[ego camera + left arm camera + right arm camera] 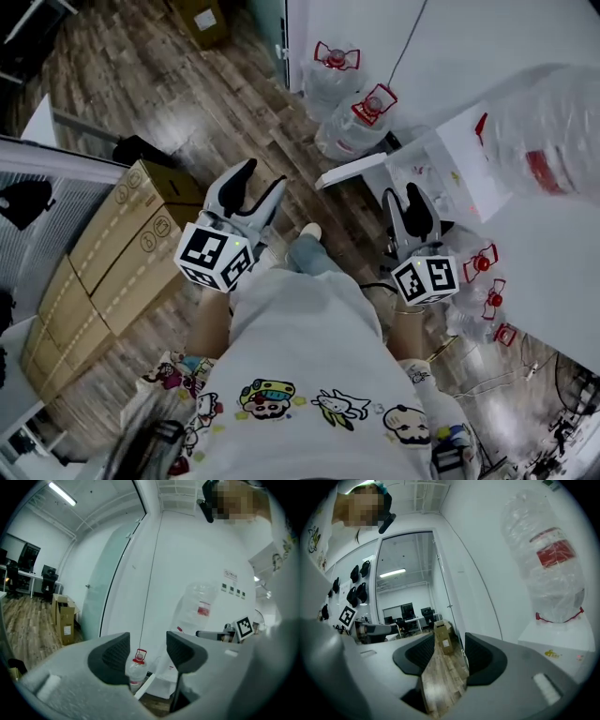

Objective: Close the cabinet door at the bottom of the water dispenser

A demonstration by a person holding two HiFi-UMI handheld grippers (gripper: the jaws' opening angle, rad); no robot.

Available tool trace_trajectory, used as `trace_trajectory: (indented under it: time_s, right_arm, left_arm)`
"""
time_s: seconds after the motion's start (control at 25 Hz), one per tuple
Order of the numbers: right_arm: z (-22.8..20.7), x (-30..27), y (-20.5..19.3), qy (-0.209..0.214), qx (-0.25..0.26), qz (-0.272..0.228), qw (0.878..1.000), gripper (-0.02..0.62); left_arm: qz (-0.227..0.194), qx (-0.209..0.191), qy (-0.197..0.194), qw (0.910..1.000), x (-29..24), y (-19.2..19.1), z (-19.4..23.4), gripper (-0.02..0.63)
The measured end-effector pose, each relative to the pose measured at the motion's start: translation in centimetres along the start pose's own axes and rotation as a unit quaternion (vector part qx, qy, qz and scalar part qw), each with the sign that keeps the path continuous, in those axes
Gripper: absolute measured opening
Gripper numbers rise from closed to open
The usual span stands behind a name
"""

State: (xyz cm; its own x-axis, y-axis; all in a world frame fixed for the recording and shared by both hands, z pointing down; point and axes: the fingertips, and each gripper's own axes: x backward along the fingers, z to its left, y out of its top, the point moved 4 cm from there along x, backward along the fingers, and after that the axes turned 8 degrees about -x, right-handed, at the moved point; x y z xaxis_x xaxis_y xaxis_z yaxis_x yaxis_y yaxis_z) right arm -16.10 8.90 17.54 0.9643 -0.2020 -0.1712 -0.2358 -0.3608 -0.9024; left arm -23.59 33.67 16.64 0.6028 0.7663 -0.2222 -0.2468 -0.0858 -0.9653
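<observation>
Door [352, 170] stands swung out from the dispenser [464, 155]; left tool [258, 185] and right tool [402, 201], both spread and empty, near it; closing undone

Head view: water dispenser [450, 159] seen from above, front face and cabinet interior hidden under its own top. Its cabinet door [352, 172] shows only as 1 thin white edge. The bottle [548, 122] on top is blurred, cut by the right edge. Left gripper view: dispenser base behind left claw [147, 637]; front labels [233, 590] too small to read.
</observation>
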Motion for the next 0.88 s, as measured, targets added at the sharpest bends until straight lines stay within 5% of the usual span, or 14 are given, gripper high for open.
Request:
trace_trajectory:
  time_s: [0.4,0.88]
  right_arm:
    - [-4.0,1.5,2.3,-0.09,-0.01,-0.043,0.995,0.196]
    - [-5.4,6.9,0.8,-0.264,-0.059,-0.093,0.958,0.196]
  left_arm:
    - [0.018,-0.03,-0.129,0.991,-9.9,2.6,-2.2,0.239]
    - [0.067,-0.066,-0.313,0.9449,-17.4,2.7,-6.7,0.239]
